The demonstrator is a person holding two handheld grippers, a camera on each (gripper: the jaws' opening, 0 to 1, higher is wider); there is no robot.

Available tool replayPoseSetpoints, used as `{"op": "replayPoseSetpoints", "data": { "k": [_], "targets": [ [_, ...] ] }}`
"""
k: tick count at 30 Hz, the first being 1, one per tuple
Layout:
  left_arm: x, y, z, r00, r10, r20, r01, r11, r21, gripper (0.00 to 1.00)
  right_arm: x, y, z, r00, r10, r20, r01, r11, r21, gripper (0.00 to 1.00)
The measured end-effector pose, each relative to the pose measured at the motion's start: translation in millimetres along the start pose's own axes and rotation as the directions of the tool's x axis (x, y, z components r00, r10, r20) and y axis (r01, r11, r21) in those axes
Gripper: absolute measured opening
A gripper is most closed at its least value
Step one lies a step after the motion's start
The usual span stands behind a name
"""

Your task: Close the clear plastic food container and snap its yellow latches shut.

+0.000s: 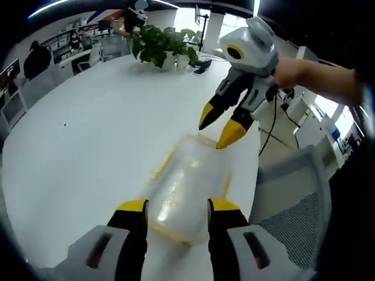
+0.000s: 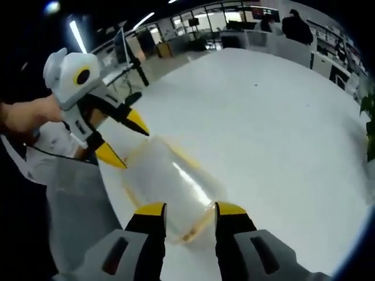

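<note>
The clear plastic food container (image 1: 184, 190) lies on the white table (image 1: 88, 146) near its edge, with thin yellow latch strips (image 1: 161, 167) along its sides. My left gripper (image 1: 179, 206) is open, its yellow-tipped jaws on either side of the container's near end. My right gripper (image 1: 218, 129) comes in from the upper right, open, its tips just over the container's far end. In the right gripper view the same container (image 2: 170, 178) runs away from my right gripper (image 2: 190, 209), and my left gripper (image 2: 124, 139) hovers open at the other end. Whether any jaw touches the plastic is unclear.
A potted green plant (image 1: 161, 44) stands at the far side of the table. A grey mesh chair (image 1: 293, 199) sits just past the table edge beside the container and also appears in the right gripper view (image 2: 76, 199). A person's hand (image 1: 299, 73) holds the right gripper. Office desks lie beyond.
</note>
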State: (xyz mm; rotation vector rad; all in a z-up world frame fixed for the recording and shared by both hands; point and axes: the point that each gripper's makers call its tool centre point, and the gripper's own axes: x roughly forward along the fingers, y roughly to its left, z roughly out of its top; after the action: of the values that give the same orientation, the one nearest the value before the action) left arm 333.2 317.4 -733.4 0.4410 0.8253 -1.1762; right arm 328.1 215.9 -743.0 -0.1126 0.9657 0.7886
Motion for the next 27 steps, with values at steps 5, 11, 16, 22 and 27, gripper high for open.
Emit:
{"op": "replayPoseSetpoints", "data": {
  "k": [5,11,16,22,27],
  "targets": [
    [0.9,0.4,-1.1,1.0,-0.007,-0.01,0.007,1.0,0.029,0.38,0.3,3.5,2.7,1.0,0.019,-0.003,-0.019,0.999,-0.031,0.32],
    [3.7,-4.3,-0.3,1.0,-0.025,-0.019,0.027,0.998,0.065,0.38,3.0,6.8,5.2,1.0,0.025,-0.016,-0.026,0.993,-0.117,0.32],
    [7.7,-6.1,-1.2,0.999,-0.031,-0.034,0.034,0.996,0.086,0.37,6.4,8.7,5.8,0.999,0.028,-0.036,-0.033,0.989,-0.142,0.32],
    [9.2,-7.1,-1.1,0.999,-0.036,-0.039,0.04,0.996,0.086,0.37,9.4,12.8,7.2,0.998,0.039,-0.041,-0.045,0.988,-0.15,0.31],
    [11.3,-5.5,1.2,0.999,-0.035,-0.036,0.038,0.995,0.091,0.36,13.9,16.6,9.2,0.997,0.052,-0.051,-0.059,0.985,-0.16,0.31]
  ]
}}
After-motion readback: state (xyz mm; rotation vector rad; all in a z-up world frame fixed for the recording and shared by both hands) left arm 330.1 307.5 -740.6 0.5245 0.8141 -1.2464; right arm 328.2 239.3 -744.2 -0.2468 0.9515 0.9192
